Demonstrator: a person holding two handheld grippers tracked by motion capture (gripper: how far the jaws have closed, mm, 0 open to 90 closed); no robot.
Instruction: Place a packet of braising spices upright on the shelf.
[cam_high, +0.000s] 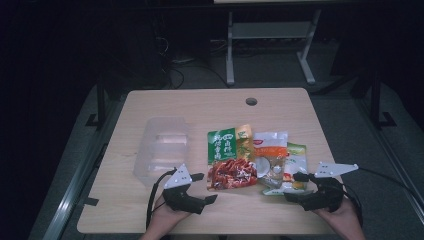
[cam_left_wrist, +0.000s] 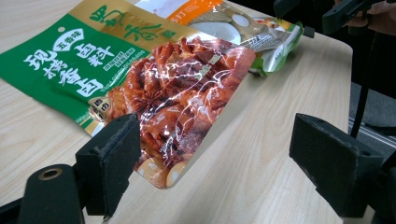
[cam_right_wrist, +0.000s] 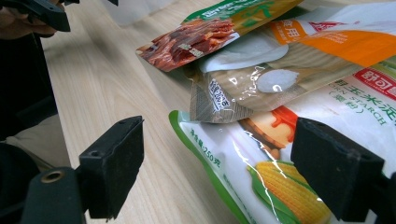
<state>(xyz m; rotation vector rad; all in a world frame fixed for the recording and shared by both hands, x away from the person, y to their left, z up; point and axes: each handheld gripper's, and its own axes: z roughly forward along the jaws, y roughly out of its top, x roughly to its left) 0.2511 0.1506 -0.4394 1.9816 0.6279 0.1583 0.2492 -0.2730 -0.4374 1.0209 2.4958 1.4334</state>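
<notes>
Nothing binned yet: 3 pouches (cam_high: 252, 160) lie near surface's front edge, clear bin (cam_high: 161, 147) empty, left tongs (cam_high: 201, 187) & right tongs (cam_high: 296, 186) both wide open, holding nothing.

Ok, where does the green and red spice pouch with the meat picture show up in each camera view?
High view: the green and red spice pouch lies mid-table, leftmost of the packets, right of the clear plastic bin.
Left gripper view: it spreads across the upper left, its corner between the open jaws.
Right gripper view: top centre, far off.
Shared landmark: the white and orange packet overlapping its edge.
</notes>
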